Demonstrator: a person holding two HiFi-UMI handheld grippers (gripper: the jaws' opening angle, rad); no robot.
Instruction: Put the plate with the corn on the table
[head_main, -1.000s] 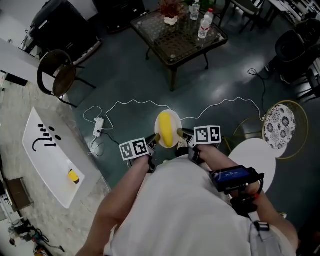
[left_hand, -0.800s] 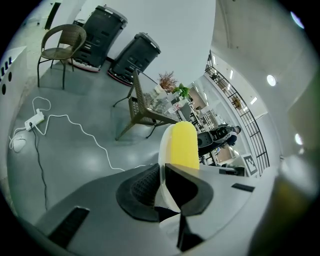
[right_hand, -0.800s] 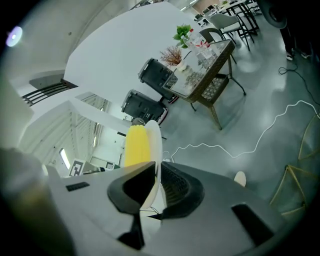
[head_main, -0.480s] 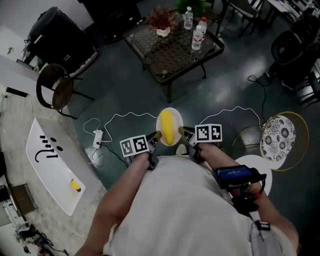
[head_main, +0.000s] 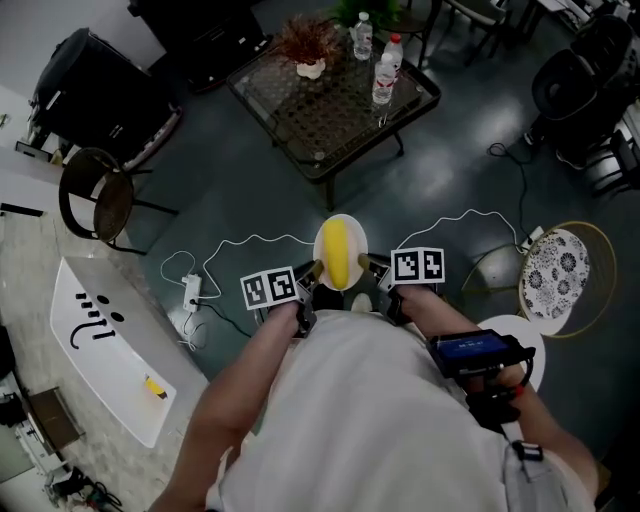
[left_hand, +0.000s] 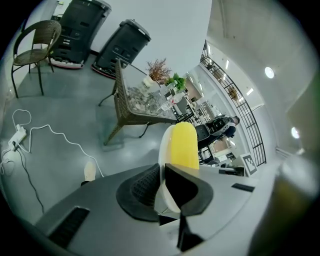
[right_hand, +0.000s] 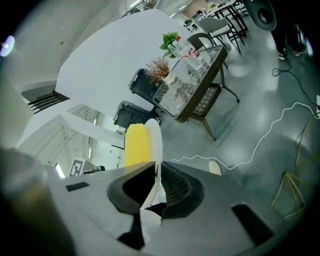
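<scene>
The left claw (left_hand: 162, 186) is shut on the near-left rim of the plate (head_main: 359, 243), the rim pinched between its two pads. The right claw (right_hand: 156, 181) bites the opposite rim in the same way. Between them the plate hangs level in front of the person's body, above the floor (head_main: 230, 190) and a white cable (head_main: 250, 241). The corn (head_main: 337, 255) lies lengthwise across the middle of the plate.

The tabletop (head_main: 300, 105) is well apart on the far side. It holds bottles (head_main: 383, 70) on its right and a plant (head_main: 300, 42) at its far edge.

I judge this to be the carrying step, with the set-down not yet begun. The next move calls for closing the gap to the tabletop with both claws level so the corn does not roll. The plate should then come down on the bare near-left part, and only after that should the claws let go.
</scene>
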